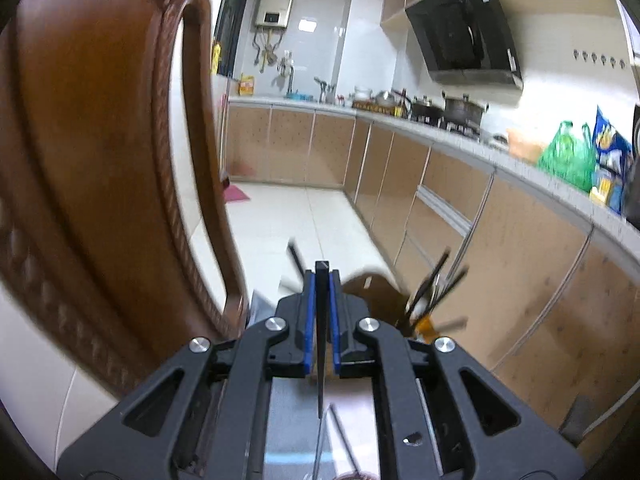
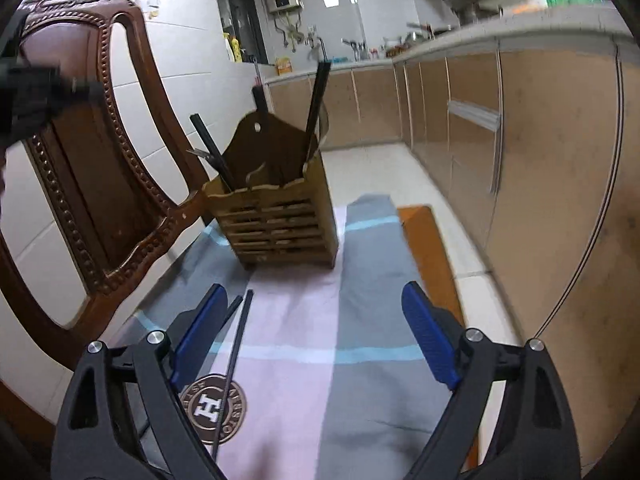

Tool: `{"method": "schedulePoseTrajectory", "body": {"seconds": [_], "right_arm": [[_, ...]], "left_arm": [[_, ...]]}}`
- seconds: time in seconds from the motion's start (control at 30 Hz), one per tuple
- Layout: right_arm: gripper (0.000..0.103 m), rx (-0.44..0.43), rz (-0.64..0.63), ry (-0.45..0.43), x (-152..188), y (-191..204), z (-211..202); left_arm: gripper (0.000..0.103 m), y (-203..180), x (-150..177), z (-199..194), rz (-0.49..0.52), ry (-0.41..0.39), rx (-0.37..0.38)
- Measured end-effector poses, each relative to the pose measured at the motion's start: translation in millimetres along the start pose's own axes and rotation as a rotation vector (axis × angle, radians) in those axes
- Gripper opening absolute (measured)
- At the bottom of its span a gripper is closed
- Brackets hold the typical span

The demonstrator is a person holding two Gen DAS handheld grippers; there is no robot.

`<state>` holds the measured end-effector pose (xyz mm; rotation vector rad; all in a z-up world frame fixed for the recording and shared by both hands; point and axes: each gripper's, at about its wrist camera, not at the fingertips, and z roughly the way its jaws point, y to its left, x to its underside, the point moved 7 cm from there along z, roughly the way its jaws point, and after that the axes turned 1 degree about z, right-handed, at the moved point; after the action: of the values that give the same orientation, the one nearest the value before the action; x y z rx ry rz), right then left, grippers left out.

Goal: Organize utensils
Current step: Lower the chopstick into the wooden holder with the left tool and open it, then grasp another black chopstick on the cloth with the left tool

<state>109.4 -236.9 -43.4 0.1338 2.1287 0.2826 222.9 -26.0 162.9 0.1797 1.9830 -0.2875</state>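
left tool [image 1: 321, 280] pinching black chopstick [image 1: 321, 344], right tool [image 2: 316, 322] spread above striped cloth [image 2: 360, 320]

Round brown emblem [image 2: 212, 408] printed on the pink-and-grey checked cloth [image 2: 360, 400] covering the table: a large white letter "H" in the middle, seen sideways in the right wrist view.
Ring lettering around that emblem: white capitals run round the rim, but they lie rotated and partly under a thin black chopstick [image 2: 234, 368], so no whole word can be read with certainty.
Dark display on the white wall-mounted water heater [image 1: 274, 2]: too small to read.
Yellow box [image 1: 247, 84] at the far end of the kitchen counter: printing is blurred, unreadable.
Blue printed bag [image 1: 610, 148] on the counter: printing is unreadable.
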Motion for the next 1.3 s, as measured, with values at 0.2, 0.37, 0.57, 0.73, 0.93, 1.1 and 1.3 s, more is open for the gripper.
{"method": "schedulePoseTrajectory", "body": {"seconds": [0.2, 0.37, 0.57, 0.73, 0.93, 1.1, 1.3], "right_arm": [[0.087, -0.026, 0.019, 0.013, -3.8, -1.5, 5.8], [0.087, -0.040, 0.057, 0.031, -6.3, -9.7, 8.9], [0.087, -0.036, 0.075, 0.019, -10.4, -17.4, 7.6], [0.087, -0.043, 0.077, 0.027, -9.7, -16.5, 10.0], [0.087, -0.049, 0.056, 0.031, -9.0, -9.6, 10.4], [0.087, -0.039, 0.046, 0.034, -8.7, -10.4, 9.4], [0.087, -0.014, 0.025, 0.064, -2.6, -8.5, 11.0]], "left_arm": [[0.007, -16.5, -66.7, 8.3, -0.019, -0.054, -0.003], [0.007, -23.3, -90.3, 39.8, -0.058, -0.055, 0.032], [0.007, -12.8, -51.7, 102.4, -0.119, 0.051, 0.046], [0.010, -0.6, -8.0, 135.9, -0.139, 0.139, 0.041], [0.062, 1.5, 26.6, 107.5, -0.045, 0.119, 0.004], [0.071, -13.6, 103.8, 66.2, 0.164, 0.194, -0.048], [0.070, -15.0, 212.7, 50.9, 0.200, 0.345, -0.053]]}}
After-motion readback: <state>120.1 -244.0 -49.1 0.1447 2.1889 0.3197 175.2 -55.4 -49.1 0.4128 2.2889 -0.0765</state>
